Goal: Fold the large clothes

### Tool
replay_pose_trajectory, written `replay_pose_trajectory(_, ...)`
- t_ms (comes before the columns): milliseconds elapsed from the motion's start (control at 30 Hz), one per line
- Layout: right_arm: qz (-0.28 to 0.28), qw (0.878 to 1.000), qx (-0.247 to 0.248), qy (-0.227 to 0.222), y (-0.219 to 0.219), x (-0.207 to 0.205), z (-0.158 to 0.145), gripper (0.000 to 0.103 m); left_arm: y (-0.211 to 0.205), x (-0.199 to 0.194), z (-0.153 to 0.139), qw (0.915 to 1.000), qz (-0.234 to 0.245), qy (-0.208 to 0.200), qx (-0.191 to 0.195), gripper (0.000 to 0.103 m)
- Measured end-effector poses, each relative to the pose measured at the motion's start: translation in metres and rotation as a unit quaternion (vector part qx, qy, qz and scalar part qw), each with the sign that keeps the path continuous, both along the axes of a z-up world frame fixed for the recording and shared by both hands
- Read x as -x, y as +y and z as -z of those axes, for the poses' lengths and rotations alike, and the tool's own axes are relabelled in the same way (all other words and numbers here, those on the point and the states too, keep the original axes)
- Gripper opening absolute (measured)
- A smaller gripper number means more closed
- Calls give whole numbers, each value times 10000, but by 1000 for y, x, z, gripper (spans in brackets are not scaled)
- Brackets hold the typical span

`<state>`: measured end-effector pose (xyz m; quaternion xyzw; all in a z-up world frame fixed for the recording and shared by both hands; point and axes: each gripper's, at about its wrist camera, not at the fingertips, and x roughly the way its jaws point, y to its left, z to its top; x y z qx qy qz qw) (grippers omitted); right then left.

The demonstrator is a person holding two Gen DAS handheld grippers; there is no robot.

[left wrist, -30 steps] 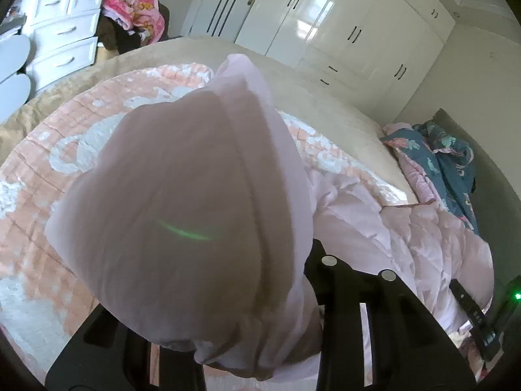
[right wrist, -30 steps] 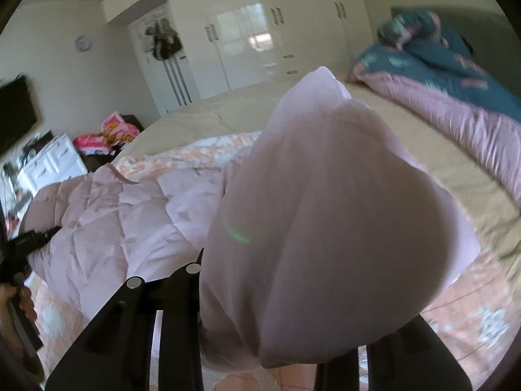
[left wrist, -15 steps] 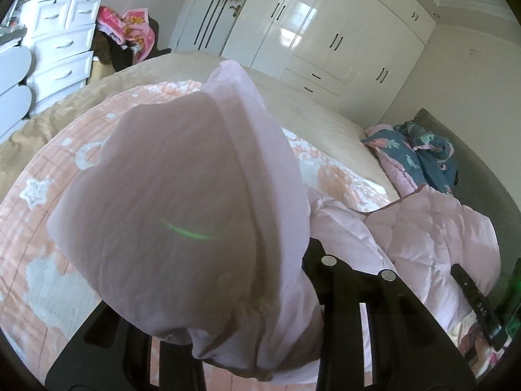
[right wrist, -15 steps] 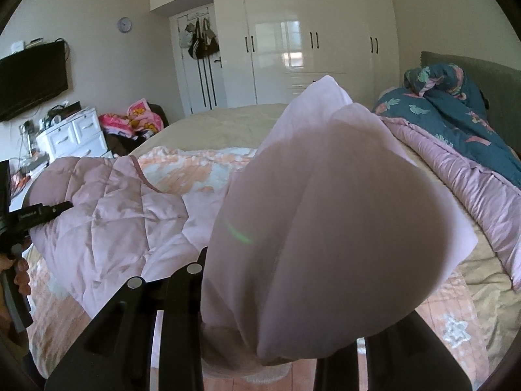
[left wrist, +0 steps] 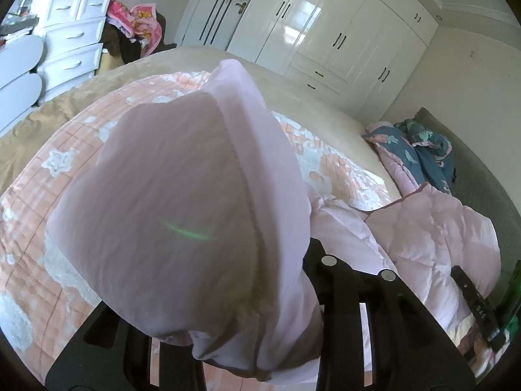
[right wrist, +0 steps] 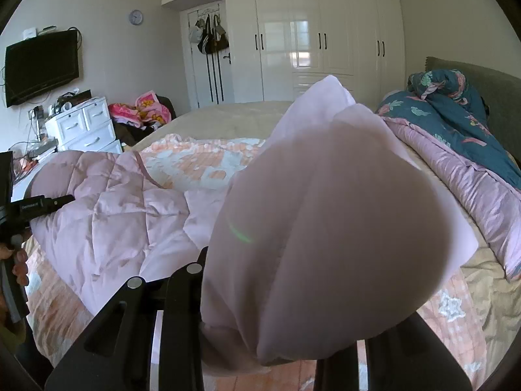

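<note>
**Operator:** Jacket (left wrist: 433, 228) is the job: a pale pink quilted one, slung between my two grippers above the bed (left wrist: 325, 110). My left gripper (left wrist: 247, 335) is clenched on one bunch of its fabric, my right gripper (right wrist: 276, 342) on another.

**Spotter:** How do you want to carry the fold?

**Operator:** I'd judge the trick is to keep both ends level and the cloth between them taut, so the fold line comes out straight. Then lower both together onto the peach quilt (left wrist: 42, 228), not one ahead of the other.

**Spotter:** Where does it sit against the jaws?

**Operator:** On the left, the gathered fabric balloons up over the fingers and fills most of that view; the rest of the jacket trails off to the right, toward the other gripper. On the right it's mirrored: a puffy wad over the jaws, with the quilted body hanging to the left.

**Spotter:** Risks?

**Operator:** Slippery padded cloth, I suspect. I'd hold the squeeze firm until it's lying flat. I can't see how much fabric each pinch has.
</note>
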<state>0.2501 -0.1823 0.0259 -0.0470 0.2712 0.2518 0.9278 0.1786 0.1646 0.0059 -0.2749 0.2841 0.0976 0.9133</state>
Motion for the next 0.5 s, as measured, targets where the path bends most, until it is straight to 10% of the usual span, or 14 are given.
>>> replay_pose_trajectory(500,54,9999,58,119,-10,20,18,29,-3,26,18,9998,23,181,-19,25)
